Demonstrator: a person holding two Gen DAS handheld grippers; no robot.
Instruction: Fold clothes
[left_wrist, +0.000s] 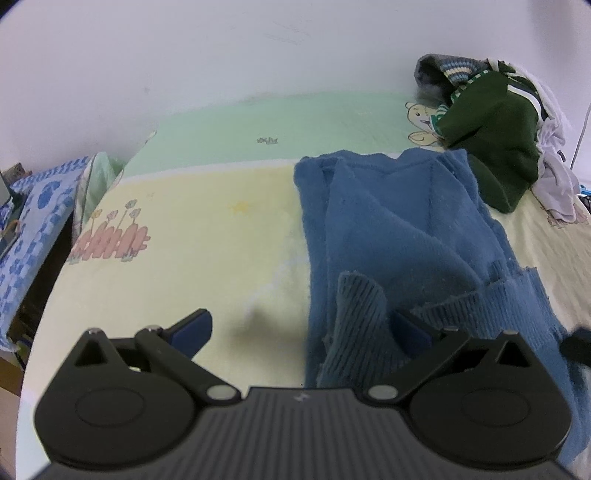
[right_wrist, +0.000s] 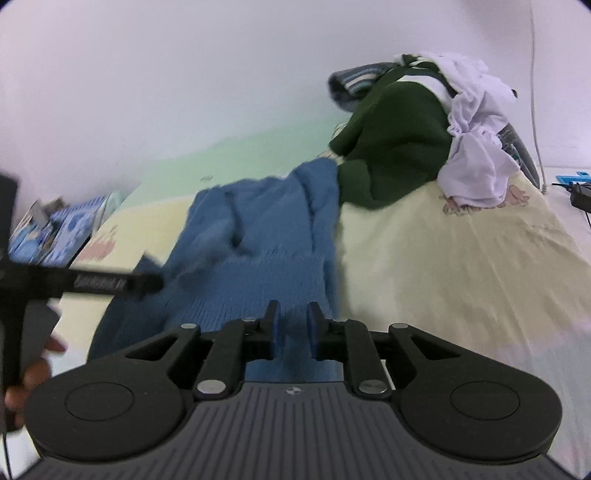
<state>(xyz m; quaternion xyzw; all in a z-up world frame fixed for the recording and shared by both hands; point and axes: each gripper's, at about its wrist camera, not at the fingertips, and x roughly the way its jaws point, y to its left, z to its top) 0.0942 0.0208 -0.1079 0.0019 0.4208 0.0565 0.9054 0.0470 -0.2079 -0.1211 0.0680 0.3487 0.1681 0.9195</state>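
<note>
A blue knit sweater (left_wrist: 399, 229) lies lengthwise on the pale yellow bed sheet (left_wrist: 192, 221), partly folded, with a ribbed cuff (left_wrist: 360, 299) standing up near me. My left gripper (left_wrist: 301, 328) is wide open over the sweater's left edge; the cuff rises between its fingers, close to the right one, with neither pad pressing on it. In the right wrist view, my right gripper (right_wrist: 293, 326) hovers over the sweater's ribbed hem (right_wrist: 258, 273) with a narrow gap between its fingers. Nothing is visibly pinched there. One finger (right_wrist: 110, 284) of the left gripper and a hand (right_wrist: 33, 373) show at the left.
A heap of clothes sits at the back right: a dark green garment (left_wrist: 491, 140), a white one (right_wrist: 476, 147) and a striped knit (left_wrist: 447, 70). A blue patterned cloth (left_wrist: 33, 229) lies off the bed's left edge. The white wall runs behind; a cable (right_wrist: 535, 110) hangs far right.
</note>
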